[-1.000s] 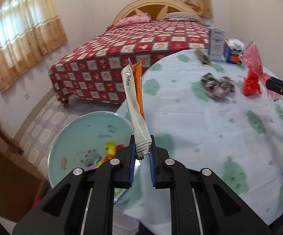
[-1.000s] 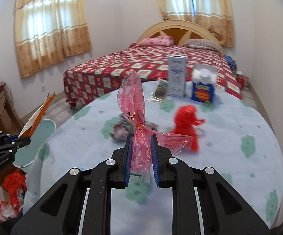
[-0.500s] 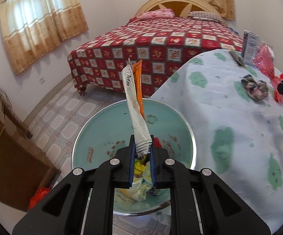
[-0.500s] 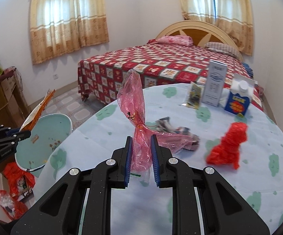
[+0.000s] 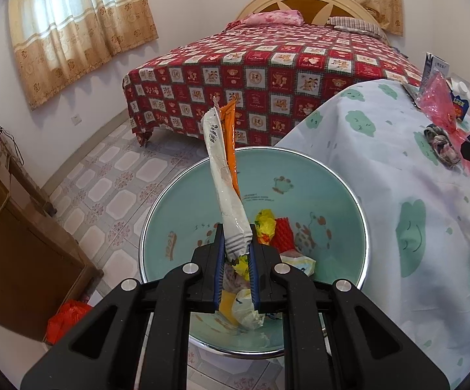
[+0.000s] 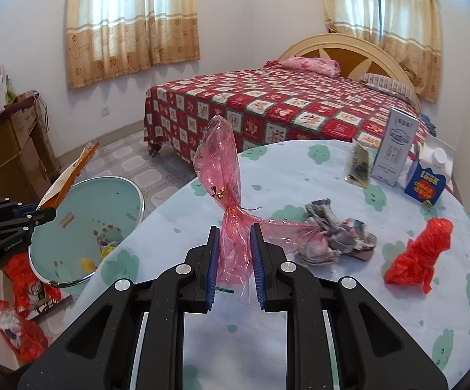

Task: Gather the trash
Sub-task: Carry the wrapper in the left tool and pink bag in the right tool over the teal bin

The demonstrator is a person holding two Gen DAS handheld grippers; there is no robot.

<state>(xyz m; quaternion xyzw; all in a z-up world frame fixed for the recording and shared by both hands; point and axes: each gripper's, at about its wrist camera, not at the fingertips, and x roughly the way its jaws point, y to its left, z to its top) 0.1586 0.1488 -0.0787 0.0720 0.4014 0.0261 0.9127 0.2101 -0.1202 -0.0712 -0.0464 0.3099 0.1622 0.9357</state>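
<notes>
Your table [image 6: 300,351] wears a cloud-print cloth, with a bed [image 6: 267,104] beyond and a basin [image 5: 202,201] on the floor off its left edge. Your left gripper [image 5: 237,253] pinches a wrapper [image 5: 225,188] above the basin; your right gripper [image 6: 234,253] clamps a pink bag [image 6: 220,162] over the table's near edge

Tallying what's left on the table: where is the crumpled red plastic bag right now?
In the right wrist view, the crumpled red plastic bag lies on the cloud-print tablecloth at the right, beside the grey crumpled wrapper.
</notes>
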